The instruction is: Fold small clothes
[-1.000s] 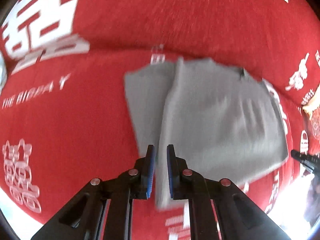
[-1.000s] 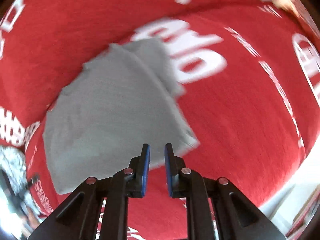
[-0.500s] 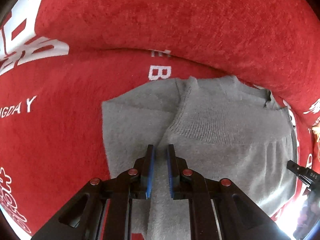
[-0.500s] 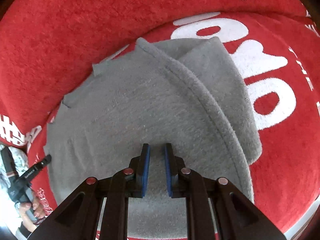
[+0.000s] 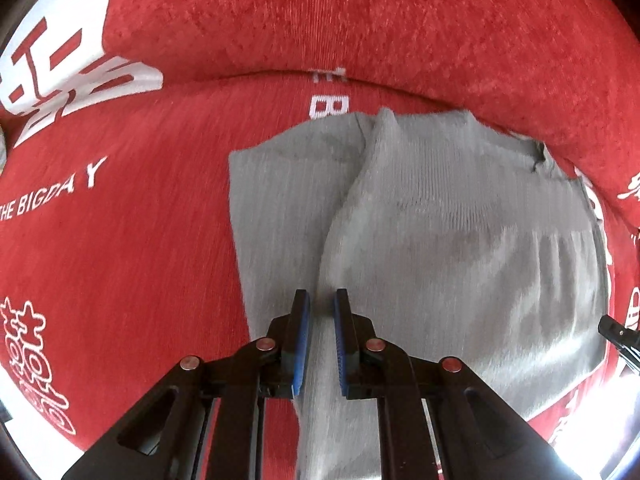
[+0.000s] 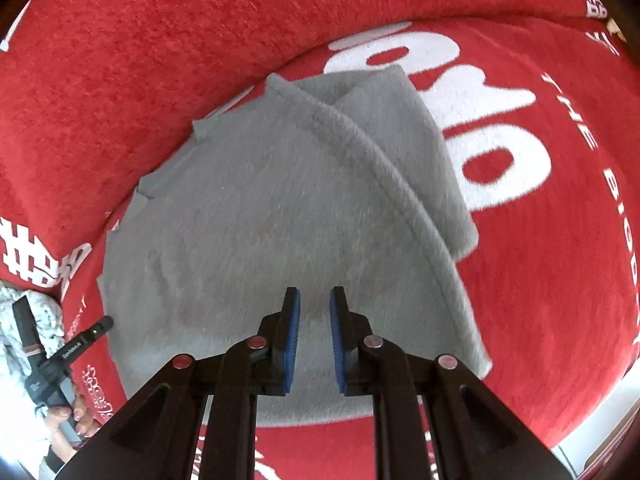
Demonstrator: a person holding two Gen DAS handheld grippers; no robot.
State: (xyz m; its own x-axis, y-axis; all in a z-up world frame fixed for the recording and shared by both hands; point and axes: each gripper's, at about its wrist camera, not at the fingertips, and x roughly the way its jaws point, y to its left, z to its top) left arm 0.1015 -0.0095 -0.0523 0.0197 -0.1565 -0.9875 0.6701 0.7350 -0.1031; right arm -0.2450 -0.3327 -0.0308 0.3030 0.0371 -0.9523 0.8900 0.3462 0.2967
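While both tools hung low over the seat, the left gripper (image 5: 320,304) and right gripper (image 6: 314,300) each kept a narrow gap between blue pads, nothing pinched. One grey garment (image 5: 460,240) (image 6: 260,220) lay folded beneath them, one flap overlapping along a ridged edge. Its far edge touched the backrest crease of the red printed cover (image 5: 120,260) (image 6: 560,260), with bare cloth at both outer sides.

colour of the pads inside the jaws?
Blue pads; clearest in the right wrist view.
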